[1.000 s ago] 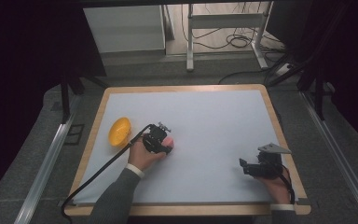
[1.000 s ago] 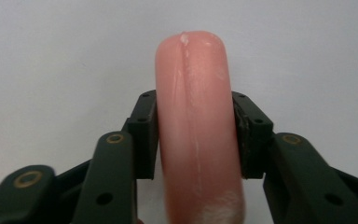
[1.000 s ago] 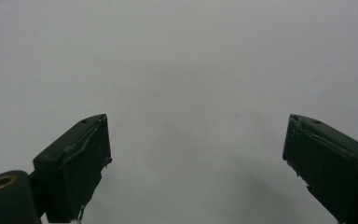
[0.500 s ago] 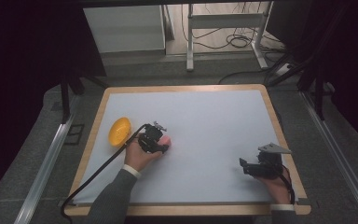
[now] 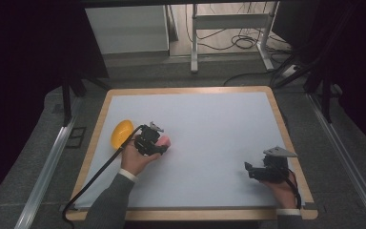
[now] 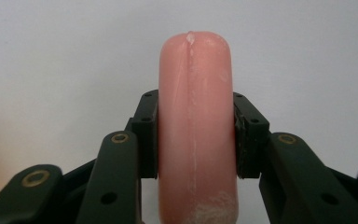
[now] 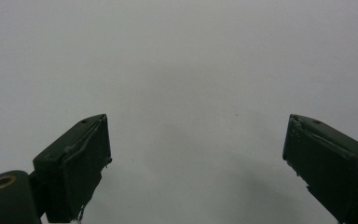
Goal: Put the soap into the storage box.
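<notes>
A pink sausage-shaped piece [image 6: 196, 126] stands between the two black jaws of my left gripper [image 6: 196, 135], which is shut on it. From above, that left gripper [image 5: 158, 142] sits at the left middle of the white mat, with the pink piece [image 5: 164, 140] poking out past it. A yellow-orange rounded object [image 5: 121, 133] lies on the mat just left of it, apart from the jaws. My right gripper [image 5: 250, 171] rests low at the mat's right front, jaws wide apart in the right gripper view [image 7: 198, 163] with nothing between them.
The white mat lies on a wood-rimmed table [image 5: 190, 90]. Grey floor, metal rails [image 5: 47, 162] and a white cabinet [image 5: 126, 28] surround it. A black cable [image 5: 95, 174] trails from the left gripper toward the front left edge.
The left gripper has shifted slightly left and toward the yellow-orange object while holding the pink piece. The right gripper has barely moved.
</notes>
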The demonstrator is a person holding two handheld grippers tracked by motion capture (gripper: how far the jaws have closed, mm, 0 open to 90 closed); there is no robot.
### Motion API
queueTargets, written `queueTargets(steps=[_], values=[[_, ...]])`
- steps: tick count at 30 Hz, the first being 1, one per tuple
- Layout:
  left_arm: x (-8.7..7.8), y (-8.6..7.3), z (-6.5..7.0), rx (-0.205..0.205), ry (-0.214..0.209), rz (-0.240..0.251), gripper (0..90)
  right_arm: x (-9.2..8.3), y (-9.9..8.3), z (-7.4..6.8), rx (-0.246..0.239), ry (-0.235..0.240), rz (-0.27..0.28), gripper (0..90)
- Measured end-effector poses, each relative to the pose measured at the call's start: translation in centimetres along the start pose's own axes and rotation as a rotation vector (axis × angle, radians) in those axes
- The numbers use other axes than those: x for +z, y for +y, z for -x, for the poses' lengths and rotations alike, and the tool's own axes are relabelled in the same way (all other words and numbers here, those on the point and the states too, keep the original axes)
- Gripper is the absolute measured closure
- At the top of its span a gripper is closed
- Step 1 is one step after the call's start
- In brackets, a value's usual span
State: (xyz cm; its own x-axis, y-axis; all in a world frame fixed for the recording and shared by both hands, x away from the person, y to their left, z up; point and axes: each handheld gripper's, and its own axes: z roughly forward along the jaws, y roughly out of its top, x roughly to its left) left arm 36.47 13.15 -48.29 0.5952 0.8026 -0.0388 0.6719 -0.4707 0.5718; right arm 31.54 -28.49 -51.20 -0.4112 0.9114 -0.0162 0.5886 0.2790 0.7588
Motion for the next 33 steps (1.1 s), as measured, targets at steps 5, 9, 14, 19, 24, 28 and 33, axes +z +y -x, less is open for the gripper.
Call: queueTargets(steps=[5,9,14,19,24,28,33], values=[[-0.3,-0.1,-0.2,-0.002,-0.001,0.007,60.3,0.0,0.0,0.0,0.0,0.0,0.0,7.3],[-0.4,-0.3,-0.3,-0.002,-0.01,0.016,60.3,0.0,0.0,0.0,-0.002,0.001,-0.001,7.3],[-0.5,-0.6,-0.5,-0.006,-0.013,0.019,60.3,0.0,0.0,0.0,-0.001,-0.002,0.0,7.3],[-1.1,-0.7,-0.8,-0.009,-0.008,0.031,60.3,0.0,0.0,0.0,-0.001,-0.002,0.0,7.3],[-1.8,-0.8,-1.1,-0.02,-0.007,0.046,60.3,0.0,0.0,0.0,-0.002,-0.002,0.0,7.3],[-2.0,-0.9,-1.4,-0.027,-0.002,0.05,60.3,0.0,0.0,0.0,-0.001,-0.002,0.0,7.3],[-2.4,-1.0,-1.8,-0.034,0.003,0.055,60.3,0.0,0.0,0.0,-0.002,-0.003,-0.001,7.3]])
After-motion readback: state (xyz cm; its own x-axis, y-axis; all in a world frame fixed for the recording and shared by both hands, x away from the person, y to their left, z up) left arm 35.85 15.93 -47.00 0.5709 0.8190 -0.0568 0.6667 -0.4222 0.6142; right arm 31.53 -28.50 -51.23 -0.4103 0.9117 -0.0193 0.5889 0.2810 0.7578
